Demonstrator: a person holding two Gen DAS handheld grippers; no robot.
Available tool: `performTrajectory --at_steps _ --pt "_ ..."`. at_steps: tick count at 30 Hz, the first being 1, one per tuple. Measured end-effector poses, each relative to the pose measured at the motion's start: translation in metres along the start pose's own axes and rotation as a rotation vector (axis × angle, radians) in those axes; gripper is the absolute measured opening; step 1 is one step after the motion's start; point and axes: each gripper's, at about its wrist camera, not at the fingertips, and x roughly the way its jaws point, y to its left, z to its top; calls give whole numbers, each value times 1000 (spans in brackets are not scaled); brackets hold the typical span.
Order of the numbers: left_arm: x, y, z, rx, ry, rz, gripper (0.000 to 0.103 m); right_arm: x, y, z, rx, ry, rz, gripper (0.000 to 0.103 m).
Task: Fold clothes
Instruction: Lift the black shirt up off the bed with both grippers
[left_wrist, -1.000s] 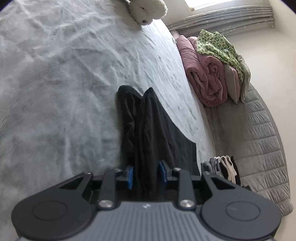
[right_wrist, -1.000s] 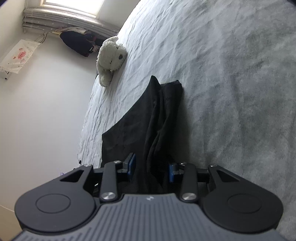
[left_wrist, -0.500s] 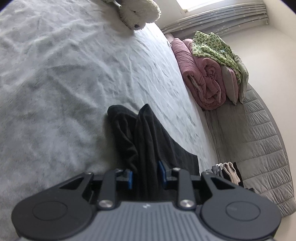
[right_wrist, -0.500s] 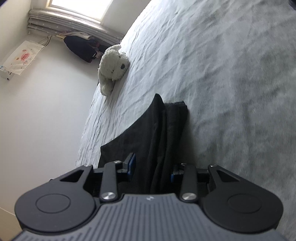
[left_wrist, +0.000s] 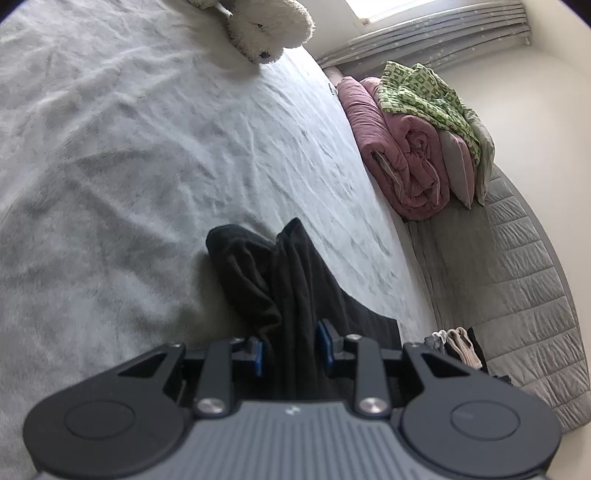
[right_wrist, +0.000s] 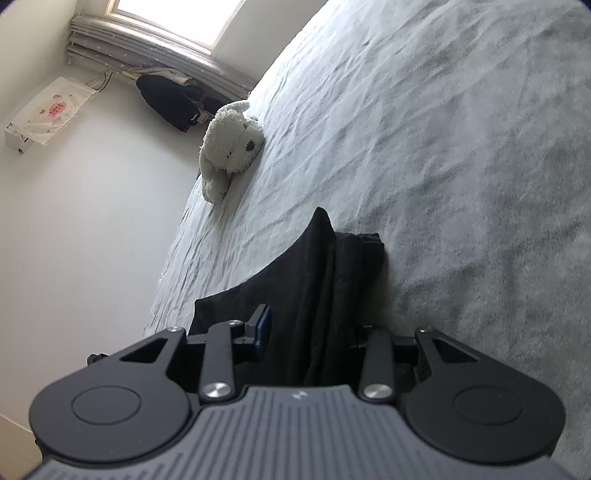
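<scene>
Running lengthwise away from both grippers, blk garment (left_wrist: 295, 288) bunched on bed (left_wrist: 110, 166)

Daylight from window (right_wrist: 173, 22); fisheye-bent edges, bedcover (right_wrist: 461, 147) perhaps slightly motion-blurred.

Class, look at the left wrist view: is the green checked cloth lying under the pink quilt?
No, the green checked cloth lies on top of the rolled pink quilt.

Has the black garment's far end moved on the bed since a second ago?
Yes. In the left wrist view, the black garment's far end now lies farther from the white plush toy, drawn back over the grey blanket toward the camera.
</scene>
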Motion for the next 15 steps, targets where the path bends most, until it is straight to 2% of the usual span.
performTrajectory --at_steps 8,15 --pt "0 2 -1 10 -8 -9 29 -4 0 2 0 1 -4 37" --pt "2 -10 -6 97 -20 33 28 -2 5 3 -42 3 -50 28"
